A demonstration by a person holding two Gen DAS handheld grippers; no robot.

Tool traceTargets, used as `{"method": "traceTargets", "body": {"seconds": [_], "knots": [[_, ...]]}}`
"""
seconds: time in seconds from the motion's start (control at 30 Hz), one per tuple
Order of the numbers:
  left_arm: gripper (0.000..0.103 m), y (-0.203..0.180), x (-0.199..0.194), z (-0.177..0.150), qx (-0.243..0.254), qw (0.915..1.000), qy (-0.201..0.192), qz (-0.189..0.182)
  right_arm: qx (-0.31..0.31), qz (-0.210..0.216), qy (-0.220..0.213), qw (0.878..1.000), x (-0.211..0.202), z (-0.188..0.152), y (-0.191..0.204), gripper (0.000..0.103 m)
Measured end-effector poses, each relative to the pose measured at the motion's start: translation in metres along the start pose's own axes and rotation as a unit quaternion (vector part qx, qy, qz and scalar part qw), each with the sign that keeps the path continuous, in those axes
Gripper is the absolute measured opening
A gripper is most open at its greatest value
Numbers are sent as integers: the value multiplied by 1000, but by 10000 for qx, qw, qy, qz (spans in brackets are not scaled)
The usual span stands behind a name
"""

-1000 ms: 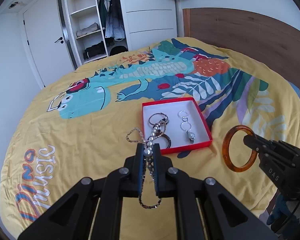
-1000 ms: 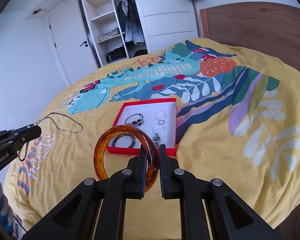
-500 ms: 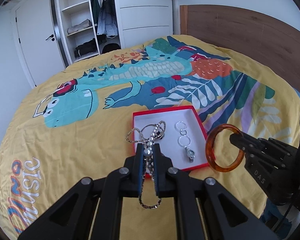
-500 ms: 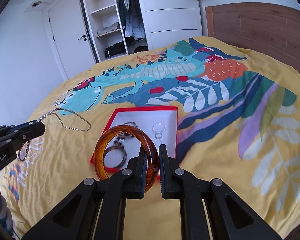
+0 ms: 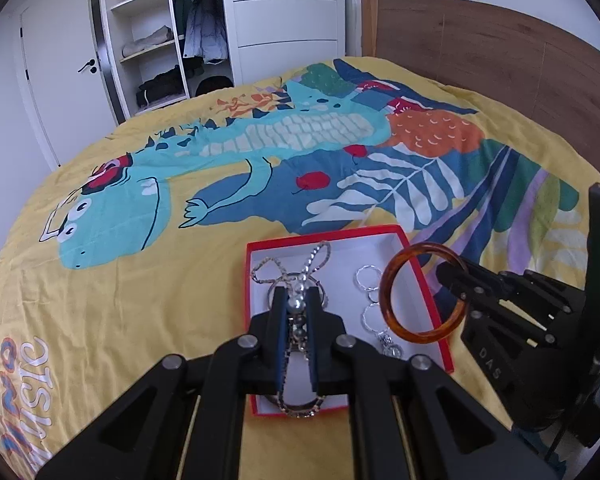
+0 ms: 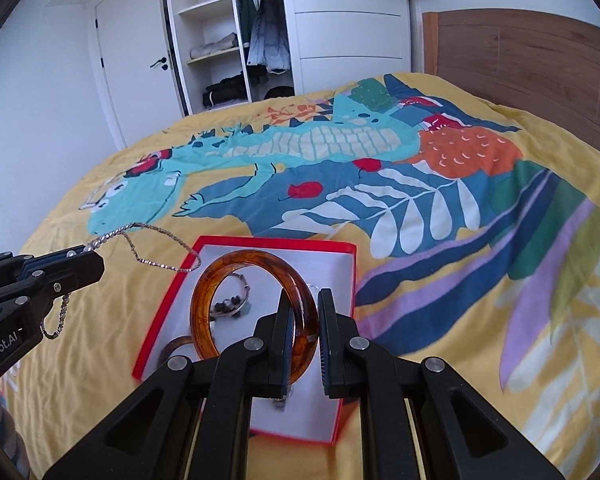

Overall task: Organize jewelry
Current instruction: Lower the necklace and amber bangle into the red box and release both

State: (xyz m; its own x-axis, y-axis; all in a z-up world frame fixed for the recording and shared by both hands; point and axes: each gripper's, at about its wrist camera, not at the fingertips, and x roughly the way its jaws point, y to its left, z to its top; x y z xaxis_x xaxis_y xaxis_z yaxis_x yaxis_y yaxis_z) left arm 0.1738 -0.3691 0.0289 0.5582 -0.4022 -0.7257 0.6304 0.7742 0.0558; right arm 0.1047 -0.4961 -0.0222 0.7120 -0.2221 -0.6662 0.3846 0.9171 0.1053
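Note:
A red box (image 5: 324, 239) with a white floor lies on the yellow bedspread. My left gripper (image 5: 296, 298) is shut on a silver chain necklace (image 5: 318, 256) with pearl beads. It hovers over the box's left half, loops of the chain sticking out ahead and hanging below. My right gripper (image 6: 305, 300) is shut on an amber bangle (image 6: 198, 300), held upright over the box (image 6: 276, 242). The left wrist view shows this bangle (image 5: 416, 336) and the right gripper (image 5: 452, 276) above the box's right edge. Inside lie linked silver rings (image 5: 368, 280), a beaded bracelet (image 6: 228, 306) and a brown ring (image 6: 172, 346).
The box sits near the front of a bed with a dinosaur-print duvet (image 5: 260, 140). A wooden headboard (image 5: 480, 52) runs along the right. Behind the bed stand an open wardrobe (image 5: 172, 40) and a white door (image 5: 60, 68).
Both grippers have moved forward and slightly down, from short of the box to above it. The necklace and the bangle stay gripped as before.

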Motion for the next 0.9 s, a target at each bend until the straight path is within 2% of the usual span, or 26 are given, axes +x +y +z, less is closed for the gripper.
{"method": "traceTargets", "body": {"seconds": [0.1, 0.37, 0.67, 0.9], "knots": [[8, -2, 20, -4, -3, 9999, 131, -17, -8, -25, 114, 9999, 18, -4, 1, 11], [8, 9, 72, -40, -126, 9972, 729, -66, -50, -5, 464, 9989, 53, -24, 0, 13], [8, 1, 90, -63, -98, 9941, 1026, -344, -159, -11, 716, 9973, 70, -38, 3, 14], [8, -1, 99, -74, -145, 9918, 1205, -404, -165, -24, 853, 9962, 74, -47, 2, 14]]}}
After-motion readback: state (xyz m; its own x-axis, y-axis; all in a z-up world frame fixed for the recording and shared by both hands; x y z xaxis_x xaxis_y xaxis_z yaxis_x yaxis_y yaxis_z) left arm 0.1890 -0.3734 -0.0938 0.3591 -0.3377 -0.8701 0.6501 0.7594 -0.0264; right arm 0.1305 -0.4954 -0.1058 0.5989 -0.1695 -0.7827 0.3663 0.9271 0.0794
